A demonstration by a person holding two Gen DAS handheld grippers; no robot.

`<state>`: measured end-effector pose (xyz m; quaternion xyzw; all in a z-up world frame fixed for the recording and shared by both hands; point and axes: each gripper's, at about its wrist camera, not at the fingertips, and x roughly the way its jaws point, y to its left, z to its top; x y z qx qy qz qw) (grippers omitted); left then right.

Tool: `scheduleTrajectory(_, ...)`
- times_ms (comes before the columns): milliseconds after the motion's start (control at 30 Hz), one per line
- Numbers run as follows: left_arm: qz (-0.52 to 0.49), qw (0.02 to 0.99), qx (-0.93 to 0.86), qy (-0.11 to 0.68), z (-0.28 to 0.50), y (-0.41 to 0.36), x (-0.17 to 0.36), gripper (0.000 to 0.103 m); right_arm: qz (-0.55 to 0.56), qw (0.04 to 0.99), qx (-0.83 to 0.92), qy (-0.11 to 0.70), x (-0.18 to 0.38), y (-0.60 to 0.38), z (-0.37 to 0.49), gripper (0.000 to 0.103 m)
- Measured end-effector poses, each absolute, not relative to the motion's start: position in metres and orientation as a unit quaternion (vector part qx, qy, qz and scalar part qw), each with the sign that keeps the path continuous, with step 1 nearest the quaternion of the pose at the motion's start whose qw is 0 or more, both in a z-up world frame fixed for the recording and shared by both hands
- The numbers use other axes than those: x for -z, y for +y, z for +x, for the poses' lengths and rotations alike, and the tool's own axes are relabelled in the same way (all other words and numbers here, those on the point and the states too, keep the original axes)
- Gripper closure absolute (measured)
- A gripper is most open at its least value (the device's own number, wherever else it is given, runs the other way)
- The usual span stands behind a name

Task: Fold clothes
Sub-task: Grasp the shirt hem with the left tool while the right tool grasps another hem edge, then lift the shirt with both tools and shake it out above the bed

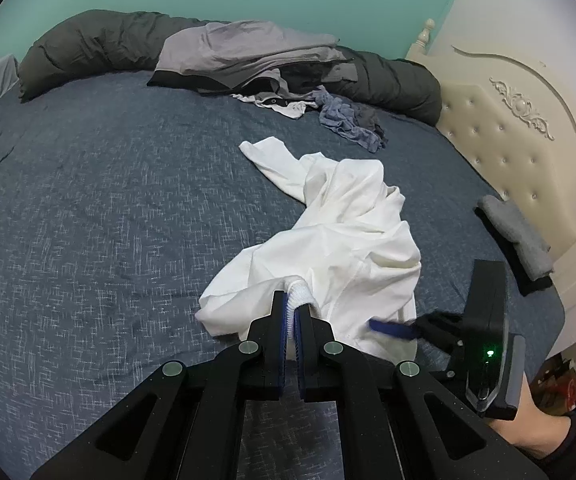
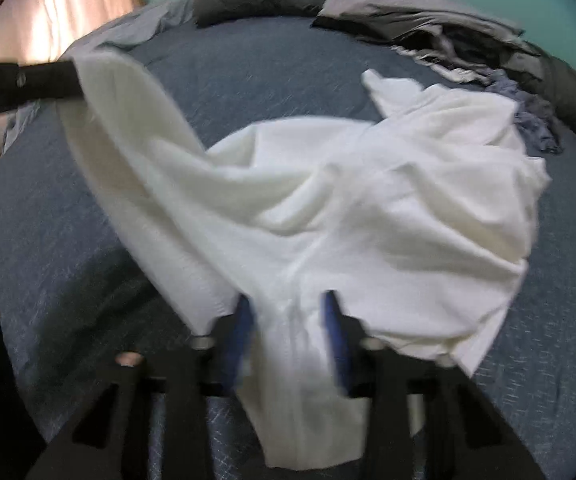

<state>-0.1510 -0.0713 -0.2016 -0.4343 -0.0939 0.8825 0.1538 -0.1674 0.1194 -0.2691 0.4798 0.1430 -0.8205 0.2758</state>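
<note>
Blue bed (image 1: 87,208) fills frame. White garment (image 1: 340,232) crumpled at centre, trailing to lower centre. Left claw (image 1: 292,312) clamped on its ribbed cuff. Right claw (image 2: 288,312) jaws apart, fabric between; contact unclear, blurred.

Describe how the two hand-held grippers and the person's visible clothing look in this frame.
Both are matte black linkage frames. The left hand-held gripper has ribbed blue pads and round silver pivot pins. The right hand-held gripper has blue pads too, blurred here; its black housing carries a green indicator light. A dark sleeve shows at the wrist. No cables visible.
</note>
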Motion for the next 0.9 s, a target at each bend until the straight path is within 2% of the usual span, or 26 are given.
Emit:
scheduleTrajectory(100,-0.433,0.158,-0.883,-0.093,-0.149,-0.069,0.2,0.1,0.484,0.279,0.818,0.139,0.272,0.12,-0.171,0.078)
scheduleTrajectory(167,-0.433,0.16,-0.883,-0.089,-0.148,-0.066,0.198,0.1,0.483,0.284,0.818,0.126,0.27,0.122,-0.171,0.095)
scheduleTrajectory(200,-0.432,0.16,-0.883,-0.088,-0.148,-0.066,0.198,0.1,0.481,0.285,0.82,0.122,0.267,0.125,-0.169,0.097)
scheduleTrajectory(500,-0.446,0.139,-0.879,-0.09,-0.152,-0.069,0.21,0.099,0.43,0.268,0.858,0.088,0.205,0.17,-0.189,0.098)
scheduleTrajectory(633,-0.474,0.124,-0.87,-0.058,-0.156,-0.056,0.231,0.097,0.416,0.251,0.871,0.072,0.178,0.189,-0.213,0.099)
scheduleTrajectory(700,-0.485,0.133,-0.862,-0.061,-0.156,-0.048,0.242,0.09,0.41,0.246,0.875,0.075,0.172,0.194,-0.226,0.099)
scheduleTrajectory(767,-0.497,0.136,-0.855,-0.057,-0.154,-0.041,0.253,0.074,0.408,0.24,0.877,0.081,0.164,0.201,-0.226,0.098)
scheduleTrajectory(900,-0.52,0.138,-0.841,-0.049,-0.151,-0.032,0.273,0.07,0.409,0.227,0.88,0.083,0.156,0.218,-0.227,0.098)
